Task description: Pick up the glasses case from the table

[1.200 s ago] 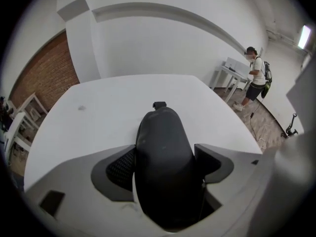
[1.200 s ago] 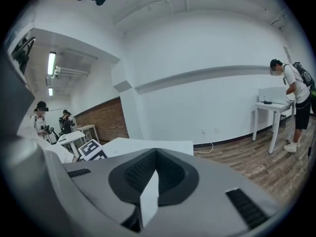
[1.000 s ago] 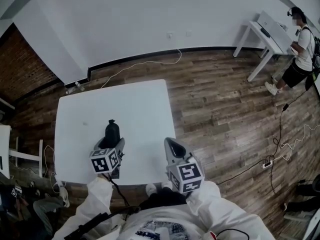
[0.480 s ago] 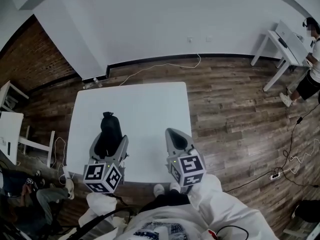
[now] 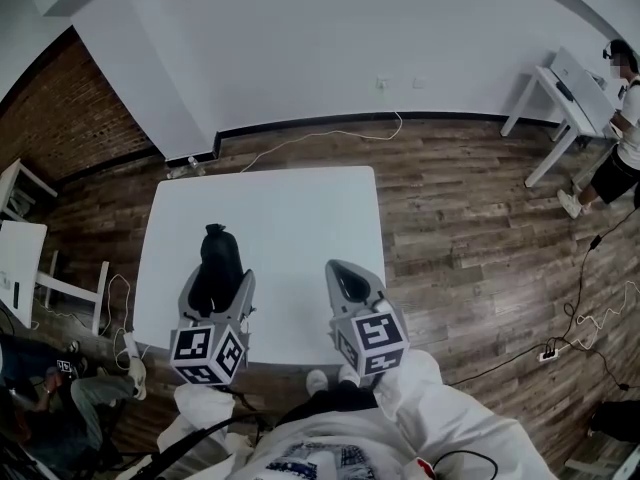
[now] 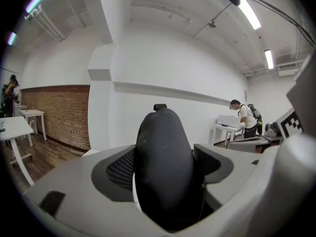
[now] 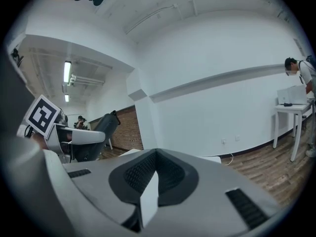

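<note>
The black, smooth, hard-shelled glasses case is closed, so what lies inside cannot be seen; a small tab sticks out at its far end. It sits clamped in the left gripper, held over the near left part of the square white table.

A second ago the case stood lower, close to the tabletop, with the gripper tipped more steeply down. Now it is raised and held closer to level. Over the last half second hardly anything has shifted, and the right gripper has edged only slightly to the left.

In the left gripper view the jaws stand fairly wide. Their ribbed dark pads press on both flanks of the case, which fills the gap and juts out past the fingertips.

In the right gripper view the right gripper's jaws are brought together with nothing between them. It hovers over the table's near edge, well apart from the case.
</note>
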Available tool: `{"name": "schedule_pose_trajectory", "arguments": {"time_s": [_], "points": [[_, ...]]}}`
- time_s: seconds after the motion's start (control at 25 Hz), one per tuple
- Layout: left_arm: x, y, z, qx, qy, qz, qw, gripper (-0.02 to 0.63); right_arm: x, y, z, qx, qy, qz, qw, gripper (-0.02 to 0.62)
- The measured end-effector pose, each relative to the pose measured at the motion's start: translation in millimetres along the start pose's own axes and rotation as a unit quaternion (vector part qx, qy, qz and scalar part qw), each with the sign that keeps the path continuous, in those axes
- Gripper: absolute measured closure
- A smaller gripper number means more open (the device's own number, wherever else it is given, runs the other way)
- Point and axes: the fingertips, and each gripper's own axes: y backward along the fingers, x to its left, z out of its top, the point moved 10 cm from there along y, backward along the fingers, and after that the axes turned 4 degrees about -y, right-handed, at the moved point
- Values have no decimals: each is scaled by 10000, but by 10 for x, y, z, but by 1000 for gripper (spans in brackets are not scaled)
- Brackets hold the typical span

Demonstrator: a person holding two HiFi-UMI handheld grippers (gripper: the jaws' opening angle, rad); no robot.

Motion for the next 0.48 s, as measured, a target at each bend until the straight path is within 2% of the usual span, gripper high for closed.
{"name": "schedule_pose_trajectory", "arguments": {"time_s": [0.48], "points": [[76,33,-34,44,76,-117,9999,227,135,28,-22,47,62,-13,10000,594]]}}
